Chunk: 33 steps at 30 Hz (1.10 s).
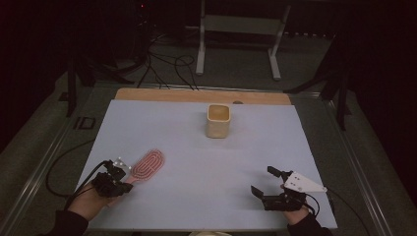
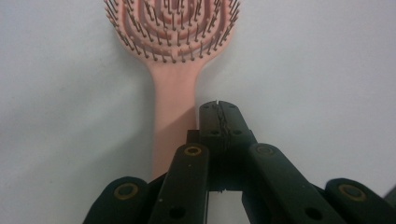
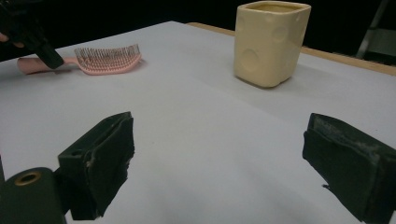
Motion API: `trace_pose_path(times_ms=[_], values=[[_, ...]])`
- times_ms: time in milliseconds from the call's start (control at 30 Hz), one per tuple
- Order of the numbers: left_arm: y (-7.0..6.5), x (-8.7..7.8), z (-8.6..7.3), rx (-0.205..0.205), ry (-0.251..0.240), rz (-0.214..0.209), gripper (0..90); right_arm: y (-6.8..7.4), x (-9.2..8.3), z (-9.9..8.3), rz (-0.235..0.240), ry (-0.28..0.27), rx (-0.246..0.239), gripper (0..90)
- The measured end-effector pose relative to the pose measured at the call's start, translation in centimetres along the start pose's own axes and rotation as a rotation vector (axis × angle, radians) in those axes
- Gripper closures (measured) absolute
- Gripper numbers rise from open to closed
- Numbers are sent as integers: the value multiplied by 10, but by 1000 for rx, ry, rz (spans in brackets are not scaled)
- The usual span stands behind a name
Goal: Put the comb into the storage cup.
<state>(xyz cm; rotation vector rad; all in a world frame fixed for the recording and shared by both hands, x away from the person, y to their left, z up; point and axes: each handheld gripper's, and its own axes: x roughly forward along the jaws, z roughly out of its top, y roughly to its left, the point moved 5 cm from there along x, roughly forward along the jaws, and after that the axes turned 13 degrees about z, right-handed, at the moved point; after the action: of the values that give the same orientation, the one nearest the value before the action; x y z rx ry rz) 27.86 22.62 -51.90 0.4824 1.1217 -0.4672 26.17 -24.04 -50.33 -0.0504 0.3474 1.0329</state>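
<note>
Table [image 1: 162, 96], white sheet [image 1: 196, 167], hairbrush [image 1: 147, 165], cup [image 1: 218, 120]

The right gripper [image 3: 217, 163] is holding its two black jaws wide apart with nothing between them, low over the pale table [image 3: 196, 107]. A cream, square-sided cup [image 3: 270, 43] is standing upright on the table beyond the jaws, near the far wooden edge [image 3: 345, 58]. Well to the left of the cup, a pink hairbrush [image 3: 100, 63] is lying bristles up. The left gripper [image 3: 46, 53] is touching the brush handle on the side away from the cup
</note>
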Motion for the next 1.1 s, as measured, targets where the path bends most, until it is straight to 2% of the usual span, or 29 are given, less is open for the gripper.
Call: trace_pose_path(times_ms=[267,467,600,833,867,900,967,1033,1100], values=[[6,-13,5,22,-4,7,884,0,0,0,0,1,-2,89],[11,-15,9,17,1,12,763,0,0,0,0,3,-5,89],[14,-14,13,-3,7,20,607,0,1,0,1,3,-3,89],[14,-8,18,18,36,12,384,1,1,0,2,3,-3,89],[14,-7,19,18,34,17,313,1,1,0,2,3,-3,89],[14,-7,20,22,38,13,190,0,1,-1,3,2,-1,89],[14,-6,21,21,40,-30,68,0,1,-1,2,4,-4,89],[14,-5,22,31,53,-41,2,0,1,0,2,3,-2,89],[14,-3,23,37,59,-47,1,1,1,-1,4,4,-2,89]])
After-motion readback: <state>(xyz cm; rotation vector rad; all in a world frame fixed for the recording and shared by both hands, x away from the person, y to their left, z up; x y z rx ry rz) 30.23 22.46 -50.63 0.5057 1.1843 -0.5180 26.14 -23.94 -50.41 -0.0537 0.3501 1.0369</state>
